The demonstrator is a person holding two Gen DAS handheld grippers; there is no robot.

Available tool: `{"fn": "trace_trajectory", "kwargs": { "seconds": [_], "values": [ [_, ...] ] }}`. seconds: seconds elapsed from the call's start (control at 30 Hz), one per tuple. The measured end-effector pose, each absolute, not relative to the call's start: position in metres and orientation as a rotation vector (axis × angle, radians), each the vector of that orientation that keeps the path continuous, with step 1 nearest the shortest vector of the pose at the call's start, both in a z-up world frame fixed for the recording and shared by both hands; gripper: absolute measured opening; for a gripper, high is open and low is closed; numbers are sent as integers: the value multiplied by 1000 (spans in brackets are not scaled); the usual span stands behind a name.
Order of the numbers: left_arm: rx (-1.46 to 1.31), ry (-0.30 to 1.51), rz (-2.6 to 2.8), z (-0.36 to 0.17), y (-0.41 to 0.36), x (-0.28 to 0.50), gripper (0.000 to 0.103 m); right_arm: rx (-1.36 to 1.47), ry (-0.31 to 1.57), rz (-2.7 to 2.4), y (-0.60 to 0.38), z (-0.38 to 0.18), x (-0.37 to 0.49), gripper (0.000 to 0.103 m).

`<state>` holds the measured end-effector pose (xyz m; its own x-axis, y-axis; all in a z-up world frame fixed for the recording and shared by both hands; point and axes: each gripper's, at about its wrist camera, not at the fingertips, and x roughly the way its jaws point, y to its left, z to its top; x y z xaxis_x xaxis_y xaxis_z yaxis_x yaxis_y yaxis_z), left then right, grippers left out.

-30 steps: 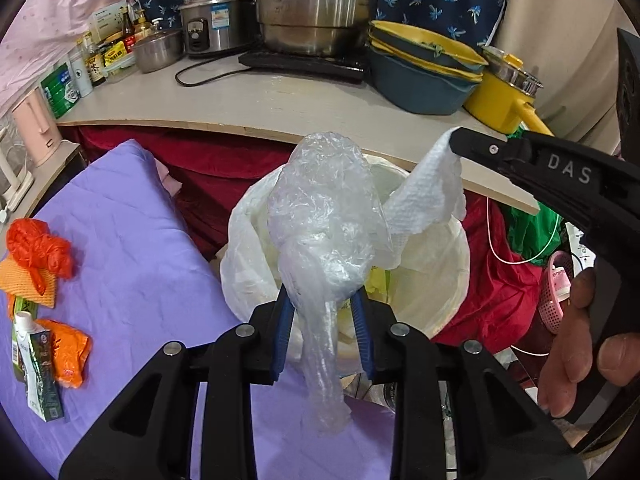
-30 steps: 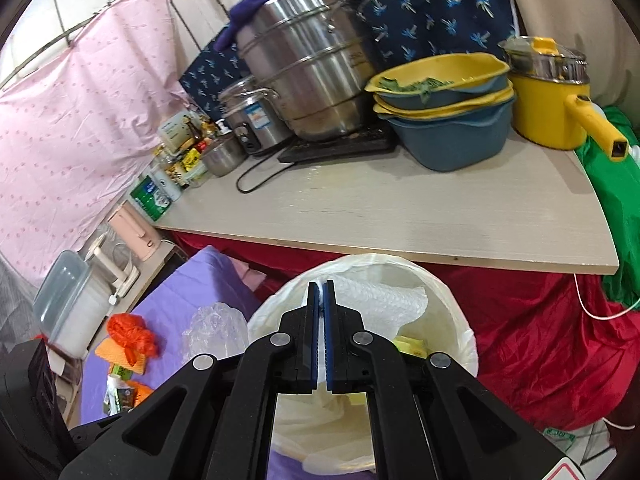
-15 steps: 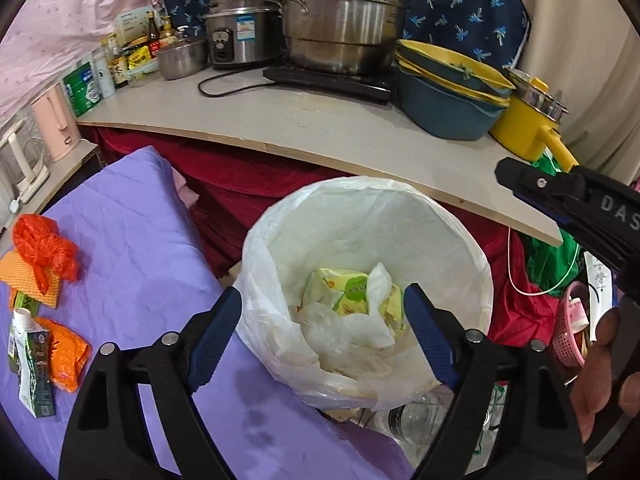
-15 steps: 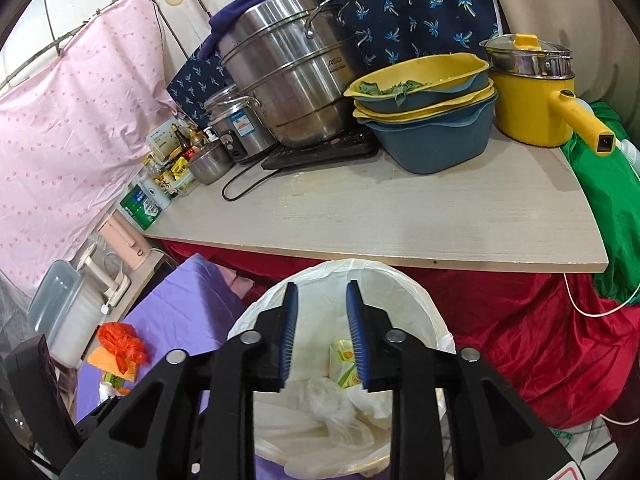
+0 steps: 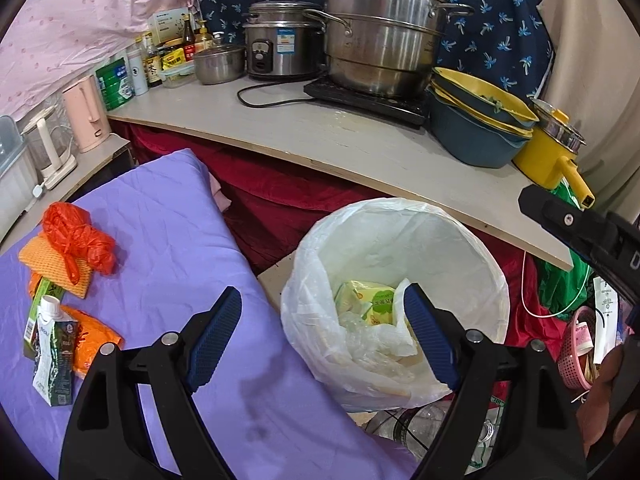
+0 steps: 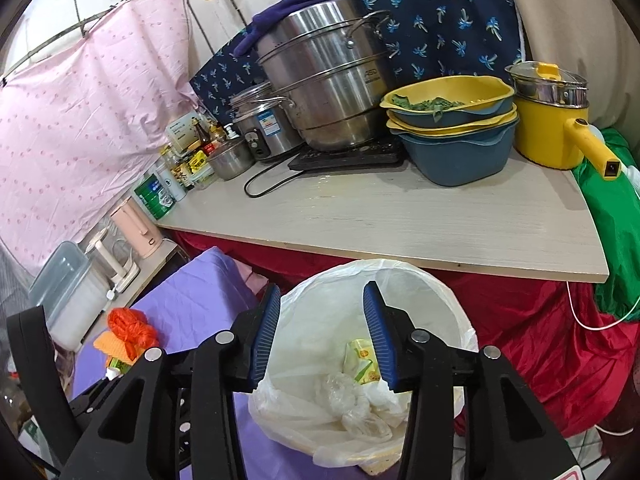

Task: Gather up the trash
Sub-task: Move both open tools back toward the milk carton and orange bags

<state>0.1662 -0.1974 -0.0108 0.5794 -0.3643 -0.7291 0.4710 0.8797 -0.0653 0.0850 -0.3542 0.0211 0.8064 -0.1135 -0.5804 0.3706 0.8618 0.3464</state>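
Observation:
A bin lined with a white bag [image 5: 400,216] stands beside the purple cloth [image 5: 168,240]. In it lie a crumpled clear plastic bag [image 5: 360,344], a white paper towel [image 5: 396,336] and a yellow-green packet [image 5: 372,300]. My left gripper [image 5: 322,304] hovers over the bin's near rim, open wide and empty. My right gripper [image 6: 322,292] hangs over the same bin [image 6: 400,268], its jaws opening with nothing between them. An orange plastic bag [image 5: 76,236], a drink carton [image 5: 54,356] and an orange wrapper [image 5: 94,340] lie on the cloth at the left.
A wooden counter [image 5: 320,136] behind the bin carries a steel steamer [image 5: 384,40], a rice cooker [image 5: 280,44], stacked basins [image 5: 476,128] and a yellow pot [image 5: 552,156]. Red cloth [image 5: 272,208] hangs below it. A pink basket [image 5: 576,340] and a hand [image 5: 604,392] are at the right.
The left gripper opened and the clear plastic bag dropped into the bin. The right gripper opened and its white paper towel fell in too. Both grippers drew back a little.

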Motion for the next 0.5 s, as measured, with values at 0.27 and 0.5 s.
{"fn": "trace_trajectory", "kwargs": {
  "seconds": [0.27, 0.5],
  "values": [
    [109, 811, -436, -5, -162, 171, 79, 446, 598, -229, -325, 19, 87, 44],
    [77, 812, -382, -6, -119, 175, 79, 414, 639, -166, -283, 11, 93, 44]
  ]
}}
